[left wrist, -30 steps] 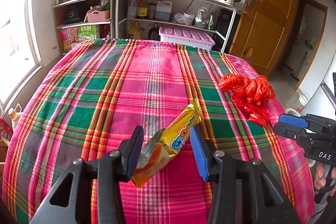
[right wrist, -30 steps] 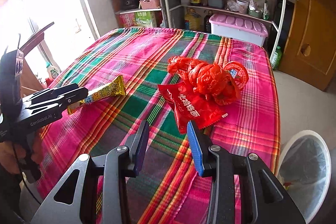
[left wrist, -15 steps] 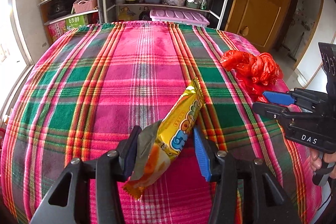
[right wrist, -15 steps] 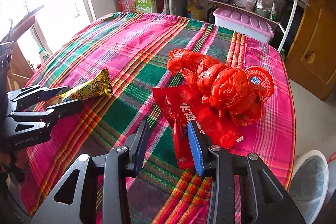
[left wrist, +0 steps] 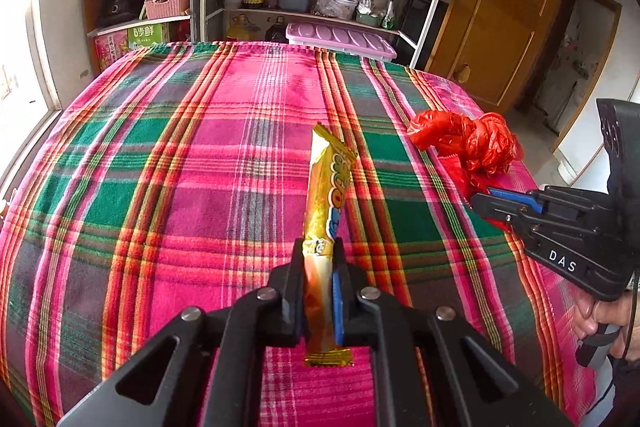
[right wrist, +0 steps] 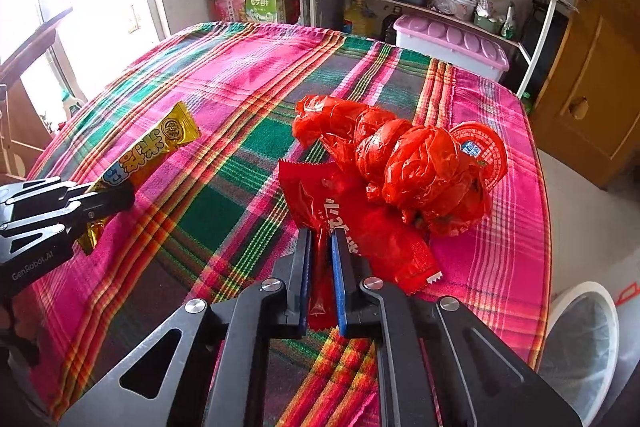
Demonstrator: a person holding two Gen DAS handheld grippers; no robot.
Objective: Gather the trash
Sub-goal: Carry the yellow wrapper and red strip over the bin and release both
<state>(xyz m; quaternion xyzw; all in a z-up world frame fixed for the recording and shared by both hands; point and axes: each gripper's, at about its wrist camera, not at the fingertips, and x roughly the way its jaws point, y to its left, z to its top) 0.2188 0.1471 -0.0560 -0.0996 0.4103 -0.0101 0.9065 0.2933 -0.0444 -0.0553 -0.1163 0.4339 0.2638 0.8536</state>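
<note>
- the left gripper [left wrist: 318,259] is closing on the yellow wrapper [left wrist: 326,195]; the wrapper sits right between its jaws, sticking out past the tips over the cloth [left wrist: 180,167]
- the right gripper [right wrist: 320,247] is pressed tight on the red wrapper [right wrist: 360,227]; one edge is pinched between its jaws
- the red bag [right wrist: 400,155] lies just behind, touching the red wrapper
- a bin [right wrist: 580,331] stands on the floor by the table

Your left claw [left wrist: 318,279] and right claw [right wrist: 320,267] are black frames with triangular cutouts, silver screws and blue pads; one body reads "DAS", the other "GenRobot.AI".
</note>
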